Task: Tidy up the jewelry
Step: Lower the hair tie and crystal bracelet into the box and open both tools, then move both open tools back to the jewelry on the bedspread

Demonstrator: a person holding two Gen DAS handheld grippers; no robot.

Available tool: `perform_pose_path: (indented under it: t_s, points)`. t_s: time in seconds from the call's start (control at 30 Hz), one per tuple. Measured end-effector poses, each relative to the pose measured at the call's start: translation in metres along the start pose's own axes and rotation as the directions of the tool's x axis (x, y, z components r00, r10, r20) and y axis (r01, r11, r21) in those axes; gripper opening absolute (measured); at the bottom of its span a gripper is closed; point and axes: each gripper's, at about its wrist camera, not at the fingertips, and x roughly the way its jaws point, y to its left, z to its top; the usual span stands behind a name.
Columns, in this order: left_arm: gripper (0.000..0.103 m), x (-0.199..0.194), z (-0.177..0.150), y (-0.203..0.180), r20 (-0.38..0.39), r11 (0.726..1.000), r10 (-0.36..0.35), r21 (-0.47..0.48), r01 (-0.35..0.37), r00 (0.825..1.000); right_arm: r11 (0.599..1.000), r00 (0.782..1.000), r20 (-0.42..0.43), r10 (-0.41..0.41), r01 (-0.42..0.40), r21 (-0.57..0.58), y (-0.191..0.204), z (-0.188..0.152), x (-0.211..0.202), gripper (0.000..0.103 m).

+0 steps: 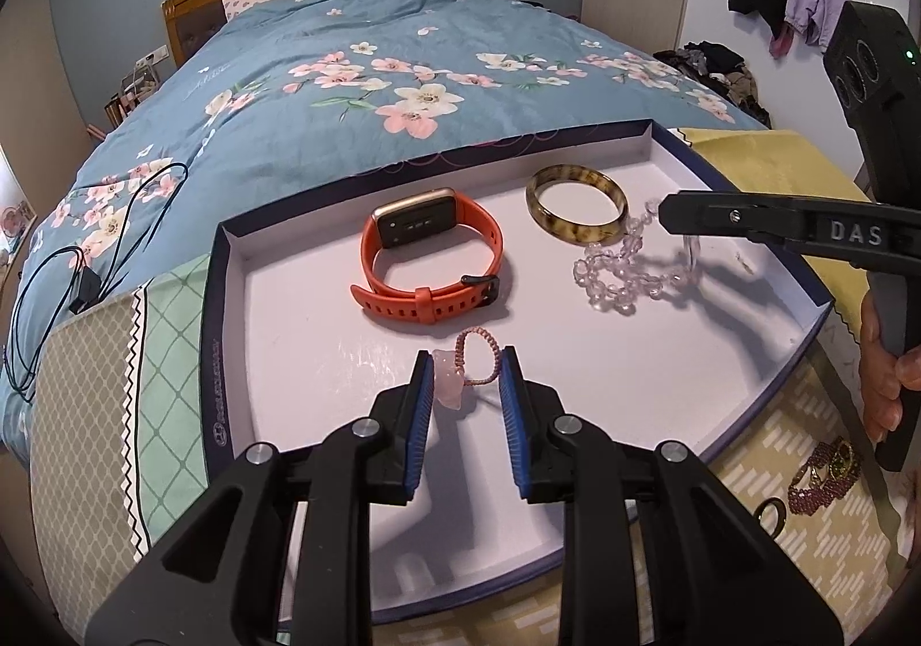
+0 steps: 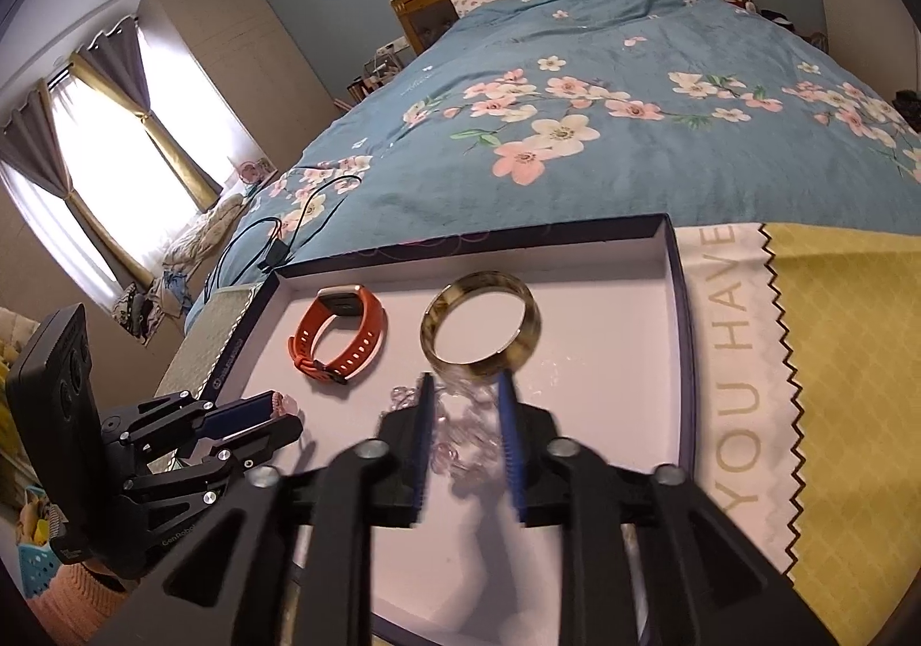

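Both pairs of jaws stand apart, and nothing is clamped. Your left gripper point(image 1: 465, 384) straddles the pink charm point(image 1: 451, 381), whose stone sits against the left pad with its cord loop toward the right one; whether they touch is hard to tell. Your right gripper point(image 2: 465, 404) hovers over the crystal beads point(image 2: 460, 427), pads either side of the strand, though blur hides any contact. Everything lies on the floor of the box lid point(image 1: 230, 266): charm at the near middle, orange watch point(image 1: 429, 254) behind it, amber bangle point(image 1: 575, 208) to the right, beads just beside the bangle and perhaps touching it. The charm looks light and small, stone hard and probably slick, cord limp; you would likely do best to close on the stone itself, not the loop. The beads will sag and slide as a loose strand, so take a bunch of them rather than one bead. The bangle looks rigid and possibly brittle; grip across its band. Your left view alone shows more jewelry, a dark red piece point(image 1: 823, 473), outside the lid on the cloth at the right. Your right view alone shows the window point(image 2: 115, 139), and the yellow cloth's point(image 2: 852, 358) lettered border.
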Motion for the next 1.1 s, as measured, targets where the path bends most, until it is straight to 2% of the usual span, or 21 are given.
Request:
perform_pose_path:
  t_s: [0.1,0.2,0.23,0.33,0.43,0.63,0.83,1.1]
  points:
    - [0.026,0.005,0.003,0.0,-0.006,1.0,0.005,-0.009,-0.005,1.0,1.0,1.0,0.006,-0.002,0.002,0.0,0.0,0.0,-0.002,0.026]
    - [0.027,0.004,0.004,0.001,0.005,1.0,0.006,-0.022,-0.006,1.0,1.0,1.0,0.017,-0.007,0.007,-0.009,0.003,-0.001,-0.007,0.032]
    - [0.031,0.003,0.005,0.001,0.012,1.0,0.005,-0.027,-0.005,1.0,1.0,1.0,0.021,-0.007,0.007,-0.013,0.005,-0.001,-0.009,0.034]
    - [0.037,-0.007,0.006,0.004,0.049,0.999,0.003,-0.039,-0.001,0.999,0.999,0.999,0.039,-0.006,0.008,-0.039,0.012,-0.004,-0.019,0.045]
    - [0.044,-0.027,0.005,0.006,0.107,0.999,0.022,-0.05,-0.017,0.994,0.997,0.998,0.066,0.004,0.001,-0.082,0.022,-0.008,-0.036,0.048]
    - [0.047,-0.075,-0.008,0.017,0.199,0.996,0.016,-0.089,0.002,0.98,0.985,0.995,0.091,0.035,-0.019,-0.174,0.041,-0.028,-0.067,0.058]
    - [0.048,-0.112,-0.041,0.019,0.248,0.992,-0.012,-0.12,0.043,0.969,0.977,0.998,0.061,0.033,-0.019,-0.213,0.041,-0.062,-0.087,0.058]
    - [0.05,-0.125,-0.085,0.005,0.227,0.989,-0.054,-0.125,0.084,0.972,0.98,0.999,-0.013,-0.039,0.036,-0.194,0.022,-0.114,-0.099,0.055]
